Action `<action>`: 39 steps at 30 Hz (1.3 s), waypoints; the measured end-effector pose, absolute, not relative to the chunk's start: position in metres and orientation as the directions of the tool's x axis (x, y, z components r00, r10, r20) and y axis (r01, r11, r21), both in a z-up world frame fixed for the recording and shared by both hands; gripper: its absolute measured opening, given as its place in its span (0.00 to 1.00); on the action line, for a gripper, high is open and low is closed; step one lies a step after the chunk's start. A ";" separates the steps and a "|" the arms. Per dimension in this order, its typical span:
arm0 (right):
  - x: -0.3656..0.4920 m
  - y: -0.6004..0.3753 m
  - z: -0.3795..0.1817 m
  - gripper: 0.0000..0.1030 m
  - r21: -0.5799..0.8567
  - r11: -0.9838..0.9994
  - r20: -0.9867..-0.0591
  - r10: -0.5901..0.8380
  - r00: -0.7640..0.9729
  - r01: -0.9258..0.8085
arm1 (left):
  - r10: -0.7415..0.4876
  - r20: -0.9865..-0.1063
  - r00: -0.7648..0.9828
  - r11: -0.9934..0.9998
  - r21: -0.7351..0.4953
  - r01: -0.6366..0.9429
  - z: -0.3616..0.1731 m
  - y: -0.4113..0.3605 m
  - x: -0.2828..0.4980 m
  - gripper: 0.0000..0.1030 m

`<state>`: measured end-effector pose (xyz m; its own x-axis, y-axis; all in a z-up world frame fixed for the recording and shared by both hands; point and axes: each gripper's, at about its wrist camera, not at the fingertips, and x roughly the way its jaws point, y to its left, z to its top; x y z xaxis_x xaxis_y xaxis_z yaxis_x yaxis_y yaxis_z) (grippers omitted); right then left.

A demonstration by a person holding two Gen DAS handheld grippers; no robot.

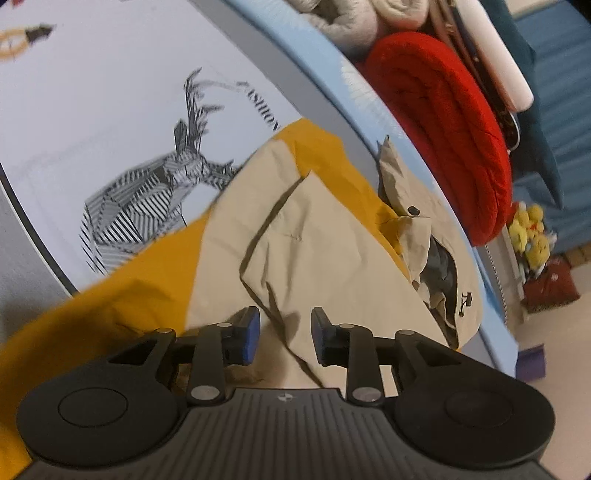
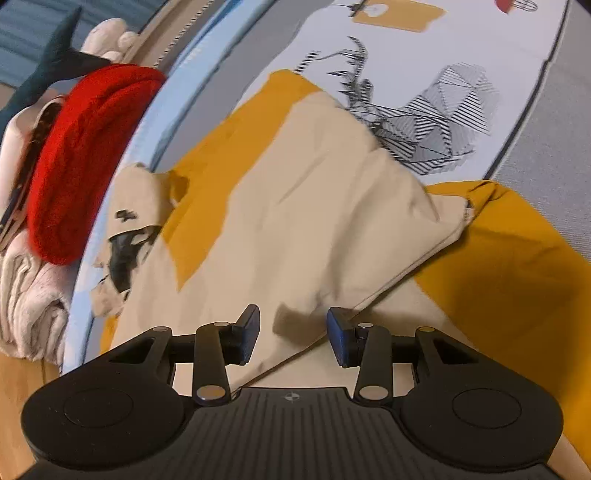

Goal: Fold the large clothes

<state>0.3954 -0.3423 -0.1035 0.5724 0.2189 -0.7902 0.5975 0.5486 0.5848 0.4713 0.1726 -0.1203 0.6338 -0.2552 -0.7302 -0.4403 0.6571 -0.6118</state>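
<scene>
A large beige and mustard-yellow garment (image 1: 325, 236) lies partly folded on a bed with a white printed sheet (image 1: 110, 110). Its collar with a dark lining (image 1: 439, 266) lies near the bed's edge. My left gripper (image 1: 285, 334) is open and empty just above a beige fold. In the right wrist view the same garment (image 2: 314, 206) spreads across the sheet (image 2: 424, 55), a beige sleeve folded over the body. My right gripper (image 2: 293, 334) is open and empty above the beige fold's edge.
A folded red knit (image 1: 450, 125) and pale folded clothes (image 1: 354, 18) are stacked beside the bed; they also show in the right wrist view as the red knit (image 2: 85, 155) and the pale clothes (image 2: 26, 306). Yellow plush toys (image 1: 528, 229) sit on the floor.
</scene>
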 end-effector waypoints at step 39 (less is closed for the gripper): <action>0.400 -0.323 -0.076 0.35 0.422 0.730 -0.816 0.048 0.576 0.538 | -0.084 -0.868 0.490 0.813 -0.344 -0.469 -0.104 0.160 0.468 0.14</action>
<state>0.3996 -0.3229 -0.0764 0.5761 0.0476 -0.8160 0.5376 0.7300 0.4221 0.4675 0.1604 -0.1037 0.4899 -0.0843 -0.8677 -0.4692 0.8134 -0.3439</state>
